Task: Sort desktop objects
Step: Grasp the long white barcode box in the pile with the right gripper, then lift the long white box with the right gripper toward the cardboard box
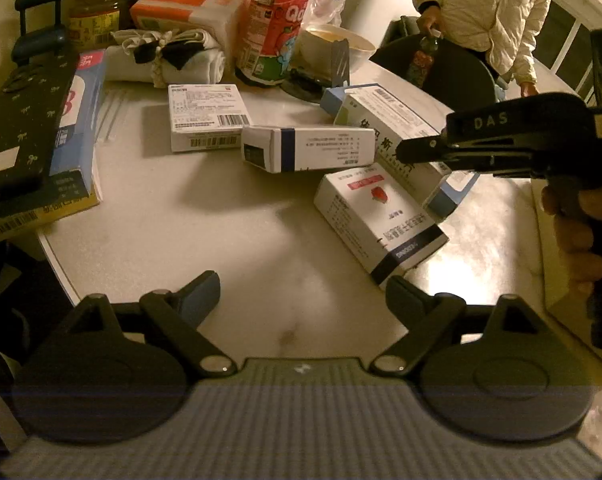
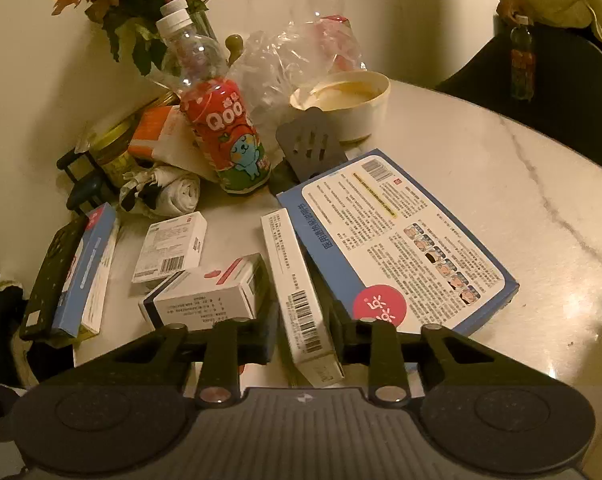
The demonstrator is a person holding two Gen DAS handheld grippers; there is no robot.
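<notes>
Several medicine boxes lie on the white marble table (image 1: 181, 240). My left gripper (image 1: 301, 292) is open and empty above bare table, just near of a white box with a red heart (image 1: 377, 216). My right gripper (image 2: 305, 336) straddles a long white box with a barcode (image 2: 297, 292), its fingers close on both sides; contact is not clear. In the left wrist view the right gripper (image 1: 421, 148) reaches in over that long box (image 1: 389, 128). A large blue-edged flat box (image 2: 397, 240) lies under the long box.
At the back stand a red Qoo bottle (image 2: 225, 136), a bowl (image 2: 349, 100), a grey spatula (image 2: 313, 144), jars, a rolled cloth (image 2: 169, 192) and flowers. Stacked boxes and a black case (image 1: 25, 128) sit at the left edge. A person (image 1: 485, 12) stands beyond the table.
</notes>
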